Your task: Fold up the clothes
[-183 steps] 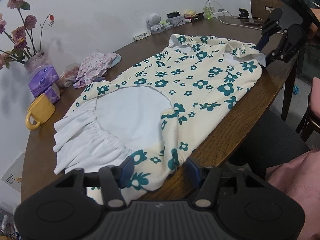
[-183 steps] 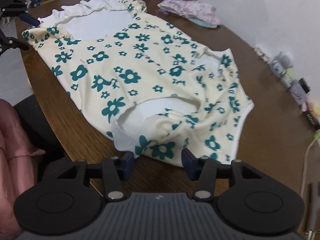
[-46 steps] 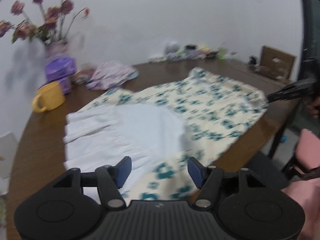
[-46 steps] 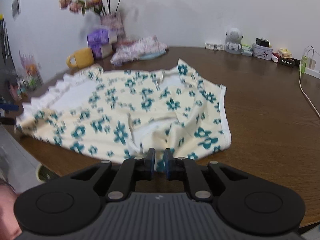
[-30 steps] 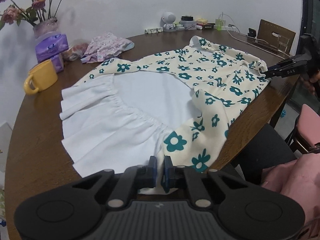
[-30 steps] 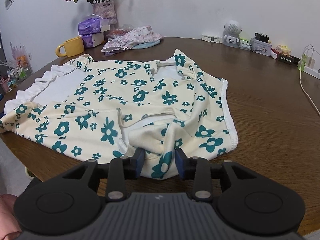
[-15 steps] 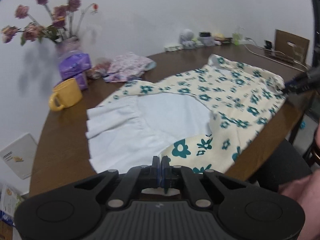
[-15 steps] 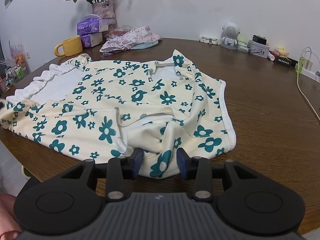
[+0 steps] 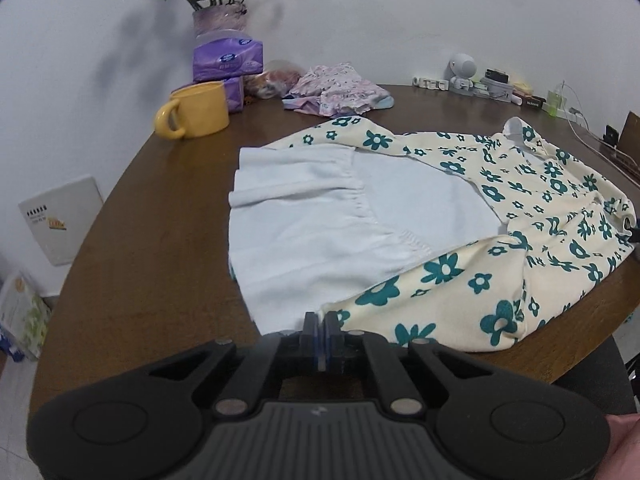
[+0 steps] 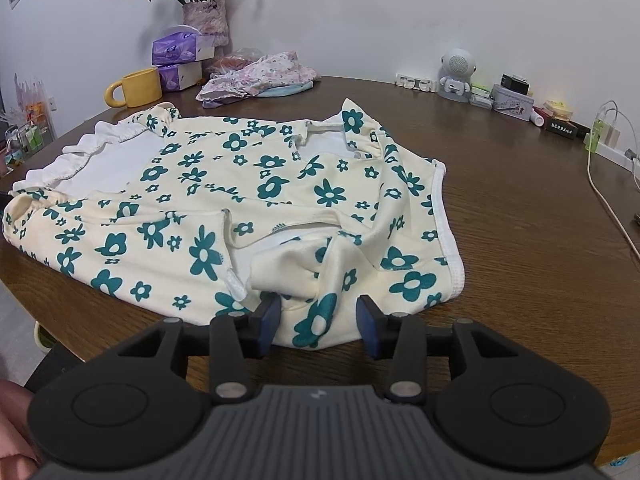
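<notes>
A round wooden desk (image 9: 160,248) stands against a white wall, with a vase of dried flowers (image 9: 219,20), purple tissue packs (image 9: 228,60), a yellow mug (image 9: 196,110) and a small heap of pink clothing (image 9: 336,92) along its far edge. Seen from the left wrist, a cream dress with teal flowers (image 9: 500,240) lies spread across the desk, its white lining and ruffled hem turned up toward the camera; the left claw (image 9: 321,330) has its jaws nearly together on the near edge of the fabric, just beginning to part. Seen from the right wrist, the same dress (image 10: 240,184) stretches leftward along the desk's near edge; the right claw (image 10: 318,318) stands apart and is widening, a bunched fold of the dress lying between its pads without being pinched. A white astronaut figurine (image 10: 456,74) and a charging cable (image 10: 608,200) sit at right.
</notes>
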